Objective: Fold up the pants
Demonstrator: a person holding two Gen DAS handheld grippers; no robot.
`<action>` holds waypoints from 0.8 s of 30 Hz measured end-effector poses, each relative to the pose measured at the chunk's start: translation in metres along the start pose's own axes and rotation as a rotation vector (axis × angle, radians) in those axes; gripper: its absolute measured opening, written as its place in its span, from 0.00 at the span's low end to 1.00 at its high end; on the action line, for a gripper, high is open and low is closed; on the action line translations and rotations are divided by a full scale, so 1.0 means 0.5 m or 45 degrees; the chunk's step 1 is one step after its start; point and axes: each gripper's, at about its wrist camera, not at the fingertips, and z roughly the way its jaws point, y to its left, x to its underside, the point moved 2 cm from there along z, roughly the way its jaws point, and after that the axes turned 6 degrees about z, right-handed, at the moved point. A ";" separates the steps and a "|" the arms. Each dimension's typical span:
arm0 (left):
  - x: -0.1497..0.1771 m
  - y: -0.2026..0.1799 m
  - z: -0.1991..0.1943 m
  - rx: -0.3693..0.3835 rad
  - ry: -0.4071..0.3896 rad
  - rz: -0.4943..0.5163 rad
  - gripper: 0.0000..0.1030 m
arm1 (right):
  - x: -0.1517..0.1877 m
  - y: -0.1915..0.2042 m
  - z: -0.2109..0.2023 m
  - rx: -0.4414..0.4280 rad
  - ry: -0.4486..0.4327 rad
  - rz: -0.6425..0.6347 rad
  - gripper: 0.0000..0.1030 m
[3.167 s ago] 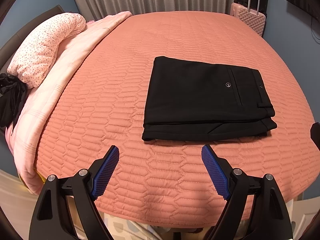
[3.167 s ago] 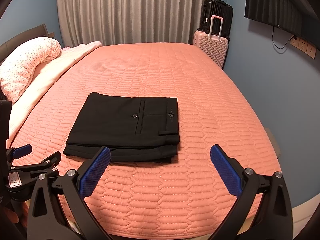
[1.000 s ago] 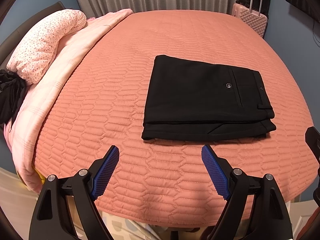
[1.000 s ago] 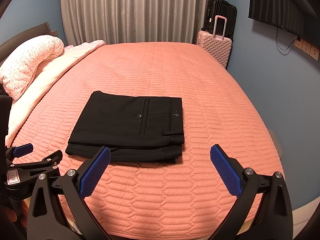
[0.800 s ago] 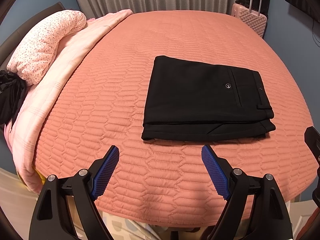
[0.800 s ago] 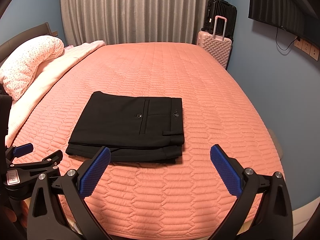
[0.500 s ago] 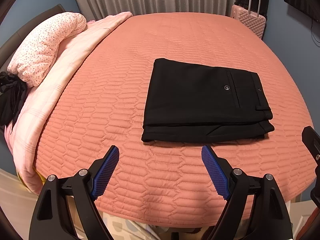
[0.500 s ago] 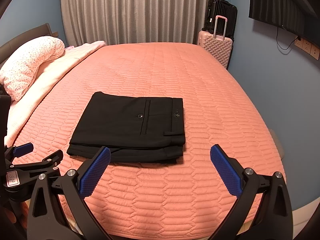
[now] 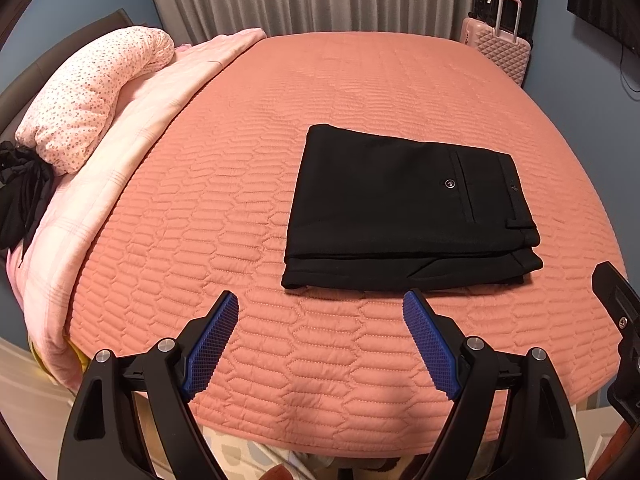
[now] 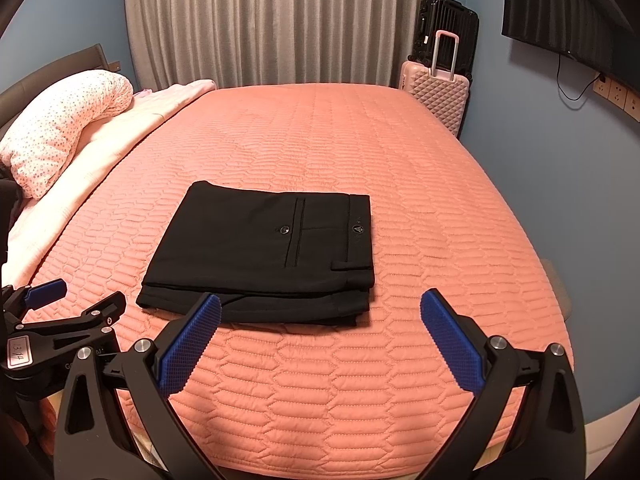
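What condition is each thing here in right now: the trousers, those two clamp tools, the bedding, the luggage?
Black pants: folded into a flat rectangle, back pocket buttoned, lying on the bed.
Left gripper: open, holding nothing.
Right gripper: open, holding nothing.
Coral bedspread: spread smooth.
Pink blanket: folded back along the bed's side.
Dotted pillow: lying on the blanket.
Pink suitcase: upright, handle extended.
Curtains: drawn shut.
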 end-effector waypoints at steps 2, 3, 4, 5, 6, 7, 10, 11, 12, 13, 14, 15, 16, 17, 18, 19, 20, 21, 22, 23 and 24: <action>-0.001 0.000 0.000 -0.002 0.001 0.001 0.80 | 0.000 0.001 -0.001 0.001 -0.001 -0.002 0.96; -0.001 0.000 -0.001 -0.002 0.000 0.001 0.80 | 0.000 0.001 -0.001 0.000 -0.001 -0.003 0.96; -0.001 0.000 -0.001 -0.004 0.000 0.000 0.80 | 0.000 0.002 -0.001 -0.002 -0.001 -0.005 0.96; -0.001 0.000 -0.001 -0.004 0.001 0.000 0.80 | 0.000 0.002 -0.001 -0.002 -0.001 -0.006 0.96; -0.001 0.000 -0.001 -0.003 0.001 0.001 0.80 | -0.001 0.003 -0.002 -0.003 -0.002 -0.008 0.96; -0.001 0.000 -0.001 -0.004 0.000 0.000 0.80 | -0.001 0.003 -0.002 -0.005 -0.003 -0.009 0.96; -0.002 0.004 -0.003 -0.001 -0.007 0.000 0.80 | -0.001 0.004 -0.002 -0.004 -0.002 -0.009 0.96; -0.002 0.005 -0.003 0.001 -0.009 0.000 0.80 | -0.001 0.004 -0.003 -0.006 -0.003 -0.009 0.96; -0.002 0.006 -0.004 0.002 -0.011 0.001 0.80 | -0.001 0.004 -0.003 -0.003 -0.003 -0.009 0.96; -0.003 0.006 -0.005 0.003 -0.017 0.001 0.80 | -0.001 0.004 -0.002 -0.003 -0.003 -0.009 0.96; -0.004 0.007 -0.006 0.001 -0.021 0.000 0.81 | -0.001 0.004 -0.002 -0.006 -0.002 -0.010 0.96; -0.004 0.007 -0.007 0.000 -0.023 -0.001 0.83 | -0.001 0.004 -0.002 -0.004 -0.003 -0.010 0.96; -0.005 0.008 -0.010 0.004 -0.034 -0.004 0.83 | -0.002 0.005 -0.003 -0.003 -0.004 -0.013 0.96; -0.006 0.008 -0.012 0.007 -0.042 -0.005 0.83 | -0.002 0.005 -0.002 -0.003 -0.004 -0.013 0.96; -0.006 0.007 -0.015 0.010 -0.052 -0.006 0.83 | -0.003 0.004 -0.002 -0.003 -0.004 -0.014 0.96; -0.008 0.007 -0.018 0.014 -0.063 -0.006 0.83 | -0.003 0.004 -0.002 -0.004 -0.003 -0.013 0.96; -0.009 0.008 -0.022 0.018 -0.079 -0.009 0.83 | -0.003 0.005 -0.002 -0.005 -0.004 -0.013 0.96; -0.010 0.008 -0.025 0.020 -0.088 -0.009 0.83 | -0.004 0.005 -0.002 -0.005 -0.006 -0.013 0.96; -0.011 0.009 -0.028 0.018 -0.099 -0.009 0.83 | -0.005 0.006 -0.002 -0.004 -0.007 -0.013 0.96; -0.012 0.010 -0.030 0.012 -0.104 -0.010 0.83 | -0.006 0.005 -0.001 -0.005 -0.008 -0.013 0.96; -0.013 0.011 -0.031 0.011 -0.106 -0.013 0.83 | -0.007 0.005 0.000 -0.007 -0.007 -0.013 0.96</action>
